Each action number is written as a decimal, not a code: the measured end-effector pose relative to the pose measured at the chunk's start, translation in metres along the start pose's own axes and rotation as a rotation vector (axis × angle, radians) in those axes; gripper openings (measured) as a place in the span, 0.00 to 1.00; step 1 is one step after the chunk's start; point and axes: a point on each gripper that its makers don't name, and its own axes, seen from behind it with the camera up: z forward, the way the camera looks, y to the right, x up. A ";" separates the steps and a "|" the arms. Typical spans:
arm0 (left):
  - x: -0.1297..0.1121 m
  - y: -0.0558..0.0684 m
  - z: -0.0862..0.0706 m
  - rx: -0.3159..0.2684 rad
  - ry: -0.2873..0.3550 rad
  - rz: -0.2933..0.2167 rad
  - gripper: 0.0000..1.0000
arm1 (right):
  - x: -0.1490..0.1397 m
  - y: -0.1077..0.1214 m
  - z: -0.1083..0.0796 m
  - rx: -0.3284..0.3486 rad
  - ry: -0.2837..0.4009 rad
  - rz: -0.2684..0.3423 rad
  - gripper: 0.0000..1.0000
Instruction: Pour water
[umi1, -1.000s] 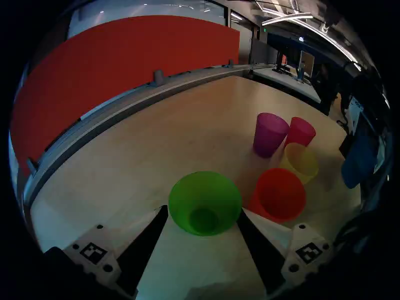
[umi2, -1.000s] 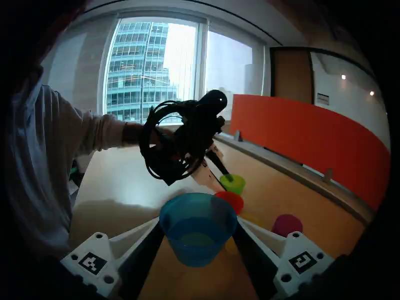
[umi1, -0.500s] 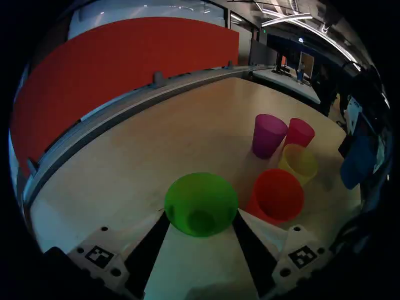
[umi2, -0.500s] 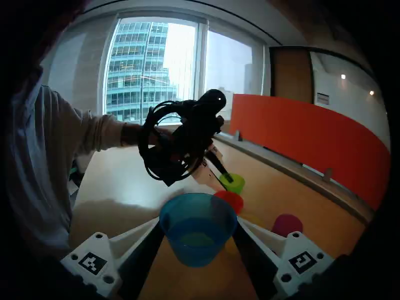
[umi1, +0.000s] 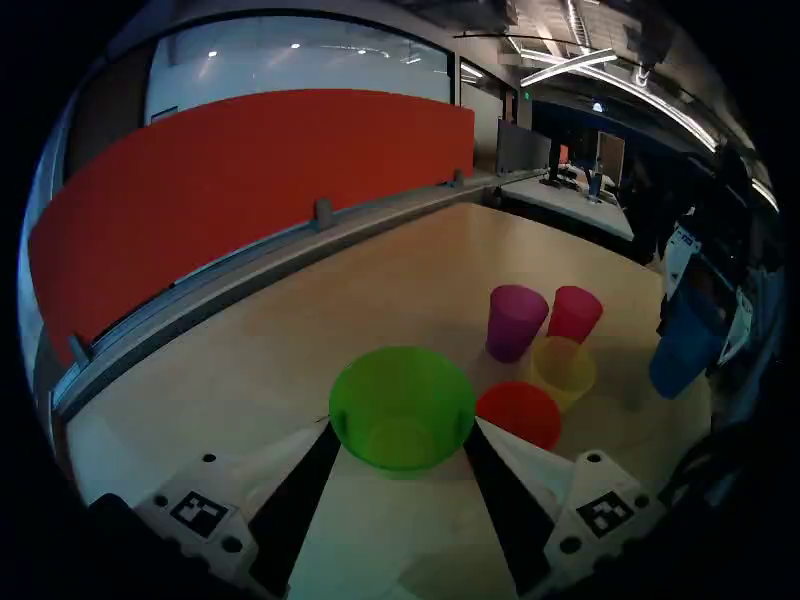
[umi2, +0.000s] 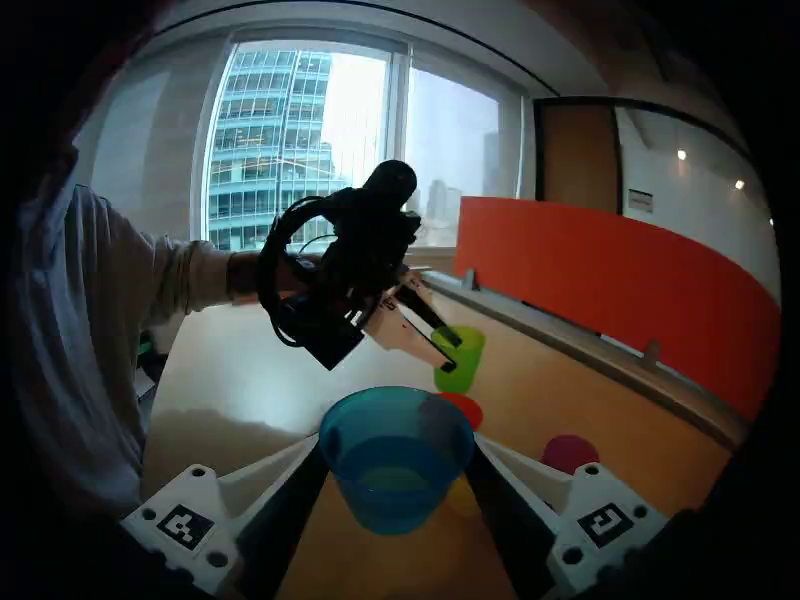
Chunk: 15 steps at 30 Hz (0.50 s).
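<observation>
A green cup (umi1: 400, 405) is held up off the table, and my left gripper (umi1: 400, 432) is shut on its sides. Its inside looks empty. In the right gripper view the same green cup (umi2: 463, 362) hangs tilted above the table in the left gripper (umi2: 450, 352), held by a hand in a grey sleeve. My right gripper (umi2: 397, 462) is shut on a blue cup (umi2: 397, 440) with water in its lower part, held upright. In the left gripper view the blue cup (umi1: 683, 345) is at the far right.
On the wooden table (umi1: 300, 330) stand a purple cup (umi1: 515, 320), a pink cup (umi1: 576, 312), a yellow cup (umi1: 563, 370) and an orange-red cup (umi1: 518, 412) in a close group. A red partition (umi1: 230, 180) runs along the table's far edge. Windows lie behind the person (umi2: 90, 330).
The left gripper has lifted the green cup higher above the table and tilted it. The right gripper and its blue cup have stayed almost still.
</observation>
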 end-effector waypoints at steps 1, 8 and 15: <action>0.004 0.000 -0.003 0.002 0.012 0.000 0.85 | 0.000 0.000 0.000 -0.001 0.001 -0.001 0.91; 0.026 0.001 -0.023 0.015 0.089 -0.001 0.85 | 0.005 -0.002 -0.005 -0.006 0.008 -0.008 0.90; 0.054 0.002 -0.041 0.015 0.185 -0.001 0.85 | 0.010 -0.002 -0.008 -0.009 0.017 -0.011 0.91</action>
